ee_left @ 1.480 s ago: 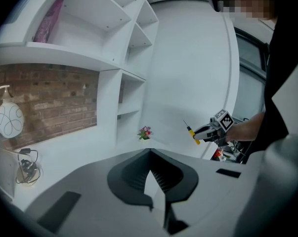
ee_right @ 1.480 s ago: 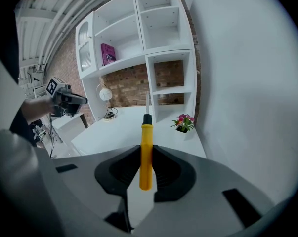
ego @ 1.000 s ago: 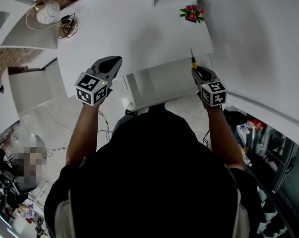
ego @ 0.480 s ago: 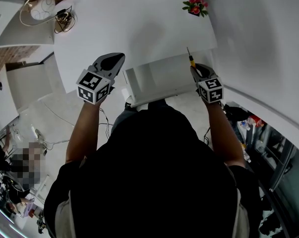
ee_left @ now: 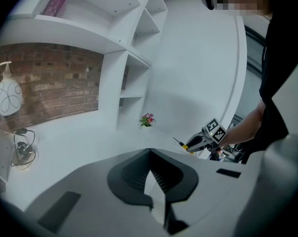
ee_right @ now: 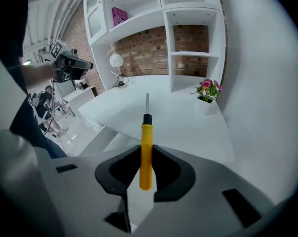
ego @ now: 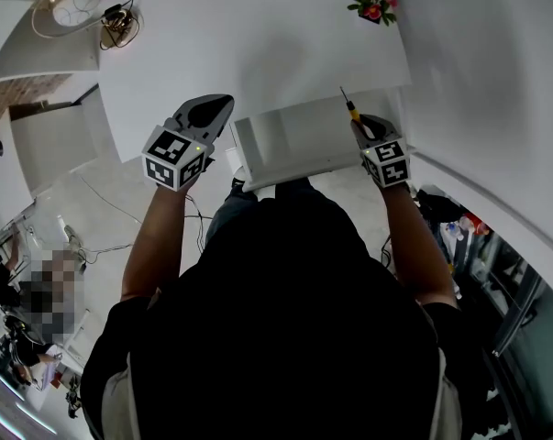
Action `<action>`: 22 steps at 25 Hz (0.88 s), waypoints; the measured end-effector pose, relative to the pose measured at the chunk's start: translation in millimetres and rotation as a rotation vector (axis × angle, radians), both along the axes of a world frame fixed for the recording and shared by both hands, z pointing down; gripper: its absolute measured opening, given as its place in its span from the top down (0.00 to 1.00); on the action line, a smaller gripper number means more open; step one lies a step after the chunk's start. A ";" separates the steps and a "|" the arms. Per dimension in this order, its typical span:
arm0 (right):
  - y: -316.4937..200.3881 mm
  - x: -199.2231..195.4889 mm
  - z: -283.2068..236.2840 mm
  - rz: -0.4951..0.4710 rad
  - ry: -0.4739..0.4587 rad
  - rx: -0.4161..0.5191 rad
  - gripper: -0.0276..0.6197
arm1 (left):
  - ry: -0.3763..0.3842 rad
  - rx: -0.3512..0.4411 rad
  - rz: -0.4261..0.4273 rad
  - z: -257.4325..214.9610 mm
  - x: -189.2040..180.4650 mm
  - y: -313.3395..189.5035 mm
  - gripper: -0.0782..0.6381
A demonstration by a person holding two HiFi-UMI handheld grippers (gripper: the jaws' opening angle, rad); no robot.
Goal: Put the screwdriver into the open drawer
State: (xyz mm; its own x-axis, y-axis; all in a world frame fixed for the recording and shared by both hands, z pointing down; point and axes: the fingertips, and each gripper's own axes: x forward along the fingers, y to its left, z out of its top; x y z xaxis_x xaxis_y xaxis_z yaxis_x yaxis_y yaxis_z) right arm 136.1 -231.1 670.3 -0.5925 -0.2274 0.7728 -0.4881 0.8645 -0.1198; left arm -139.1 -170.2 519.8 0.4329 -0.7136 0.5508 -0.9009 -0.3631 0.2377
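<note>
right gripper view shows the right hand-held gripper [ee_right: 146, 151] pinching a yellow-handled screwdriver with a black collar and thin metal shaft [ee_right: 146, 132] by the lower half of its handle, with the butt end showing below the jaws and the shaft pointing away over the white curved surface [ee_right: 188, 127]. in the head view the screwdriver is held up at the right end of the open white drawer [ego: 290, 145], which juts from the surface's near edge toward the person; the tool is not lying in it. the left hand-held gripper [ee_left: 149, 151] has its jaws pressed together at the tips with nothing between them, and it is held just left of the drawer. a small pot of pink and red flowers [ee_right: 206, 90] stands at the far right corner of the surface, beside white shelving with a brick back [ee_right: 188, 38].
</note>
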 end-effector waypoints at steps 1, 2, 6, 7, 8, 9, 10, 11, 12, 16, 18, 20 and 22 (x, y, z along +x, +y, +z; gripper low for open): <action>1.3 -1.6 2.8 -0.009 0.003 -0.004 0.83 | 0.000 -0.005 -0.002 1.9 -0.8 0.3 0.87; 1.7 -2.8 6.8 -0.017 0.005 -0.006 0.83 | -0.001 -0.009 -0.005 3.9 -1.8 0.4 0.87; 4.2 -6.9 21.7 -0.057 0.017 -0.010 0.83 | -0.006 -0.018 -0.015 9.9 -5.1 0.0 0.87; 6.2 -8.5 24.0 -0.069 0.022 -0.012 0.83 | -0.006 -0.019 -0.018 10.5 -5.7 -0.1 0.87; 9.1 -10.5 25.5 -0.078 0.028 -0.019 0.83 | -0.005 -0.020 -0.020 11.0 -6.2 0.0 0.87; 12.5 -13.1 25.7 -0.086 0.030 -0.029 0.83 | -0.003 -0.022 -0.022 11.6 -6.2 0.4 0.87; 15.9 -15.9 25.2 -0.093 0.031 -0.041 0.83 | -0.002 -0.024 -0.024 12.5 -5.8 1.0 0.87; 18.8 -18.1 25.6 -0.100 0.032 -0.050 0.83 | -0.001 -0.026 -0.024 13.6 -5.3 1.8 0.87; 20.8 -19.5 27.5 -0.108 0.034 -0.056 0.83 | -0.001 -0.029 -0.025 15.1 -4.9 2.6 0.87; 23.8 -20.9 41.4 -0.144 0.061 -0.052 0.83 | 0.000 -0.043 -0.030 21.8 -6.4 5.2 0.87; 26.1 -21.8 48.3 -0.165 0.077 -0.049 0.83 | 0.003 -0.050 -0.037 24.5 -9.1 6.8 0.87; 28.9 -21.7 55.5 -0.181 0.091 -0.050 0.83 | 0.004 -0.055 -0.047 27.2 -11.5 8.3 0.87; 31.9 -21.5 62.2 -0.190 0.099 -0.058 0.83 | 0.005 -0.058 -0.056 29.1 -13.1 9.1 0.87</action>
State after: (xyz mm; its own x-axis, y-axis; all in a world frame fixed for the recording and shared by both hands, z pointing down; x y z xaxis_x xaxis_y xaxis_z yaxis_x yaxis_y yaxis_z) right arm 114.6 -199.2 732.5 -0.5412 -0.0727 0.8377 -0.3293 0.9350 -0.1316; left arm -152.2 -161.0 548.9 0.3963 -0.7038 0.5895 -0.9181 -0.2979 0.2615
